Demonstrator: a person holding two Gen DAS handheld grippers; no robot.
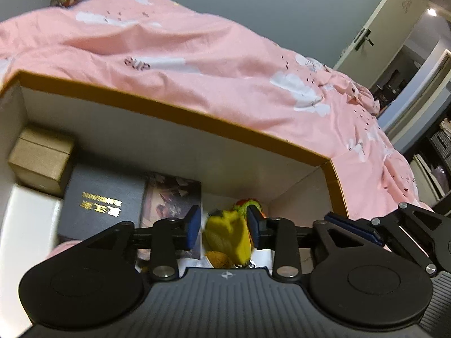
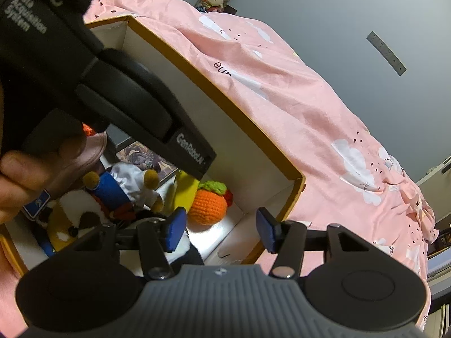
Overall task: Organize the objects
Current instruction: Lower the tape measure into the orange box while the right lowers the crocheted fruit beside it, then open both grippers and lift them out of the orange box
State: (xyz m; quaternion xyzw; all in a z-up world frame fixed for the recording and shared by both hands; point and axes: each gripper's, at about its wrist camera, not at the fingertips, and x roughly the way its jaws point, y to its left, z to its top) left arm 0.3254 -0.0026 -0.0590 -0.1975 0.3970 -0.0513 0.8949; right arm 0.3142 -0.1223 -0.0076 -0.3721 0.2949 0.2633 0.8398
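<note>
The left tool (image 1: 224,229) is pointing down into a cardboard box (image 1: 174,112) that is standing on a bed. Its blue pads (image 1: 193,229) are standing a little apart, and a yellow soft toy (image 1: 228,235) is sitting between them. The toy is blurred, and a thin gap is showing on its left side, so the pads are not pressing on it. Beyond the toy, an orange knitted fruit (image 2: 207,204) with a green top is lying in the far right corner of the box.

The right tool (image 2: 221,229) is hanging over the right end of the same box. Its pads are standing moderately wide with nothing between them; only the white box floor is showing in the gap. Near its left pad, a plush doll (image 2: 118,188) in blue and white is lying on other soft toys, but I cannot tell how many there are. A hand (image 2: 25,180) is gripping the black handle of the left tool above them.

Along the left part of the box, a picture card (image 1: 172,200) is lying beside a black book (image 1: 104,200) with gold letters. A small tan box (image 1: 42,160) is standing in the far left corner. A pink blanket (image 1: 225,56) with white clouds is covering the bed behind the box.
</note>
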